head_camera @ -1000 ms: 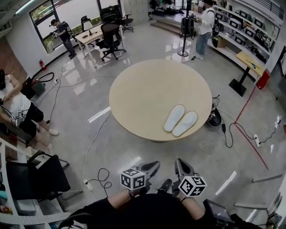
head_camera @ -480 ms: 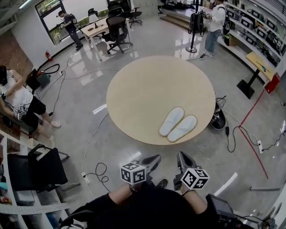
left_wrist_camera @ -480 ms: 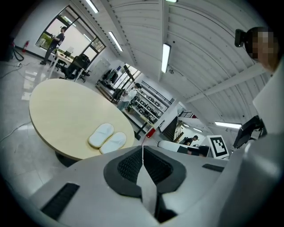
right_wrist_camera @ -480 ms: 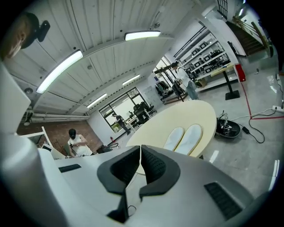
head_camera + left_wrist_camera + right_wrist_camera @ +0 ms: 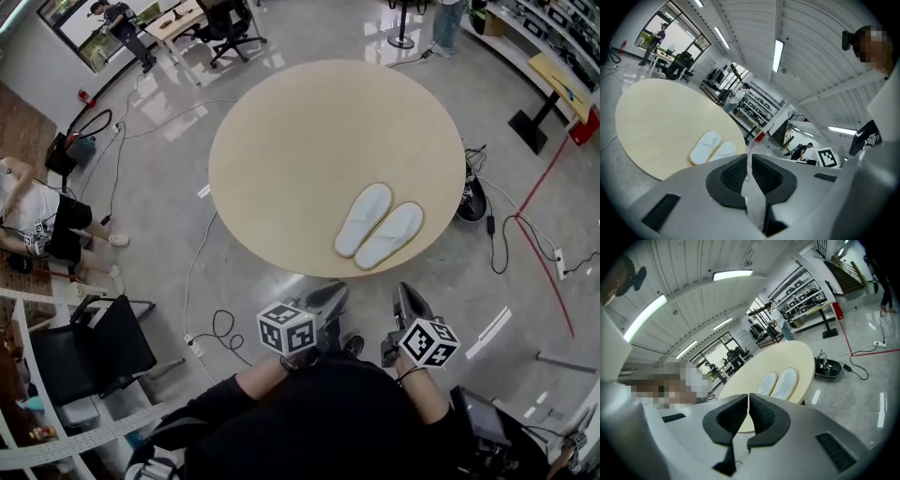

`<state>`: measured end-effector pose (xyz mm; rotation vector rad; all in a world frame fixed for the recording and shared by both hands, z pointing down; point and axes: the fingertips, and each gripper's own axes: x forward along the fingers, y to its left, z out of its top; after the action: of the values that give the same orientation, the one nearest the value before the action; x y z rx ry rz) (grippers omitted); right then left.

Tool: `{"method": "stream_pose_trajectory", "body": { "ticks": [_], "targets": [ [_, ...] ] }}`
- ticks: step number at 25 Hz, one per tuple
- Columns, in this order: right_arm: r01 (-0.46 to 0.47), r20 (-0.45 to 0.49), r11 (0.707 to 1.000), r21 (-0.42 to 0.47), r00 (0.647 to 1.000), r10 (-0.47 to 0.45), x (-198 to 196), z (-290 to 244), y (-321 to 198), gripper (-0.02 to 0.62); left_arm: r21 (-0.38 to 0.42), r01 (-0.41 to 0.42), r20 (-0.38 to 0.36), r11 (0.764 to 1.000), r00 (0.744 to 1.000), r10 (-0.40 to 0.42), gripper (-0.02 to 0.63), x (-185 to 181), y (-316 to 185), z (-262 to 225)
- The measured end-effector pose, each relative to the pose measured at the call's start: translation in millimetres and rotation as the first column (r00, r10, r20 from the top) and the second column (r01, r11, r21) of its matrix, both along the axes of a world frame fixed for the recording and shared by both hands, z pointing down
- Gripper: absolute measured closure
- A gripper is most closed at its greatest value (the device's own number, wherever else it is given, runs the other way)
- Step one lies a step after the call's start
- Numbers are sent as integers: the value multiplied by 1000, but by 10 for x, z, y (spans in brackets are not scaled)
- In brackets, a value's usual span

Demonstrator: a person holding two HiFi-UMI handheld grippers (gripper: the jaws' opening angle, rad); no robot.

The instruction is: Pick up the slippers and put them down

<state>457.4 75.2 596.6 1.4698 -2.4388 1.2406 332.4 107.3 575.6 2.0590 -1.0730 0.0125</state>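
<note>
Left claw (image 5: 330, 294): held close to the person's dark sleeves, over the floor and short of the worktop. Its jaws are closed together, and nothing is gripped between the pads (image 5: 736, 174).
Right claw (image 5: 405, 296): held just beside the left one, pointed toward the worktop. Its jaws are likewise drawn together and nothing is held.
Floor (image 5: 234, 300): grey and glossy. A black cable (image 5: 217, 330) is looped to the left of the claws.
Worktop (image 5: 281, 159): round and pale wood, seen ahead of both claws.
Slippers (image 5: 378, 225): a white pair laid side by side, touching, soles down, near the worktop's near right edge and well apart from both claws.
Beyond the worktop: a black office chair (image 5: 228, 21) and a desk are seen at the far left.
</note>
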Motion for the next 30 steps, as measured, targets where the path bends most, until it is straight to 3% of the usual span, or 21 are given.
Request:
{"method": "stream_pose_trajectory", "body": {
  "ticks": [5, 13, 17, 20, 23, 26, 30],
  "targets": [
    [-68, 17, 994, -80, 997, 70, 43, 256, -579, 577, -9, -71, 67, 997, 995, 71, 581, -33, -737, 203],
    [-176, -53, 960, -219, 984, 169, 24, 749, -1290, 570, -121, -139, 103, 983, 983, 152, 572, -127, -1799, 608],
    [-226, -81, 931, -287, 974, 212, 86, 997, -1503, 492, -173, -179, 133, 969, 970, 203, 446, -91, -2172, 866],
    [-271, -117, 909, -317, 962, 246, 151, 1150, -1696, 468, -218, -206, 159, 954, 957, 243, 426, -73, -2397, 1138],
    [-303, -144, 889, -344, 952, 269, 158, 1276, -1948, 454, -271, -233, 130, 934, 953, 275, 425, -2, -2638, 1309],
    [-301, -189, 885, -355, 950, 248, 173, 1436, -2152, 448, -286, -276, 144, 918, 935, 325, 425, 142, -2840, 1461],
    [-307, -239, 878, -367, 943, 230, 342, 1679, -2305, 448, -292, -304, 220, 907, 901, 373, 425, 359, -3039, 1835]
  ]
}}
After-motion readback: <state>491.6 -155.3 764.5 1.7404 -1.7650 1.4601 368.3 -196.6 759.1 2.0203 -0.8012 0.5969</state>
